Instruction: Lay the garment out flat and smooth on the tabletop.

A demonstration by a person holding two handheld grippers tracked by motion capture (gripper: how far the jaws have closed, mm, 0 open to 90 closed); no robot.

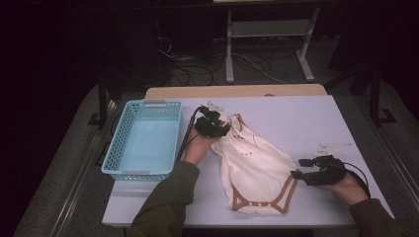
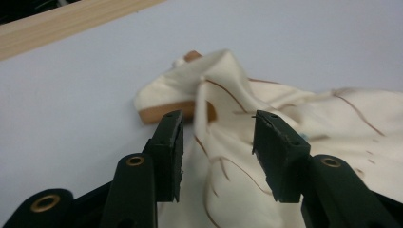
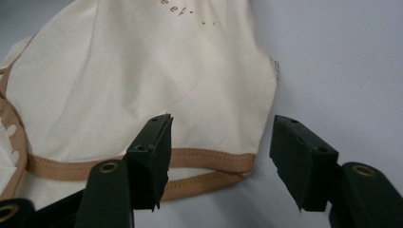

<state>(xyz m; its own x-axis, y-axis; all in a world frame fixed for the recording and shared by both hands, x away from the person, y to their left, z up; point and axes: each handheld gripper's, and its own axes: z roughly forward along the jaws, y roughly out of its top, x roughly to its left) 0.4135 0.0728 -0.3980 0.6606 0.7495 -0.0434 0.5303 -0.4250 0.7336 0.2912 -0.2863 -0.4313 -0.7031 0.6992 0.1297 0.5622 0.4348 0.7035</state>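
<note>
— Where is the garment right now?

— The cream baby bodysuit (image 1: 254, 165) lies flat on the white table (image 1: 306, 123), about mid-table, just to the right of the light blue basket (image 1: 146, 139). Its brown-trimmed leg end faces me, and its neck end points away.

— What is your left hand doing?

— My left gripper (image 1: 213, 126) sits at the neck end of the bodysuit. Its jaws stand apart; in the left gripper view (image 2: 218, 147) a raised fold of cream cloth with brown trim stands between and just beyond them, and the pads do not press on it.

— And your right?

— My right gripper (image 1: 307, 169) is low at the leg-opening corner, on the bodysuit's right side. In the right gripper view (image 3: 221, 152) its jaws are apart too, straddling the brown hem at that corner without pinching it. I hold nothing with either hand.

— Anything in the basket?

— I see only its pale bottom.
</note>
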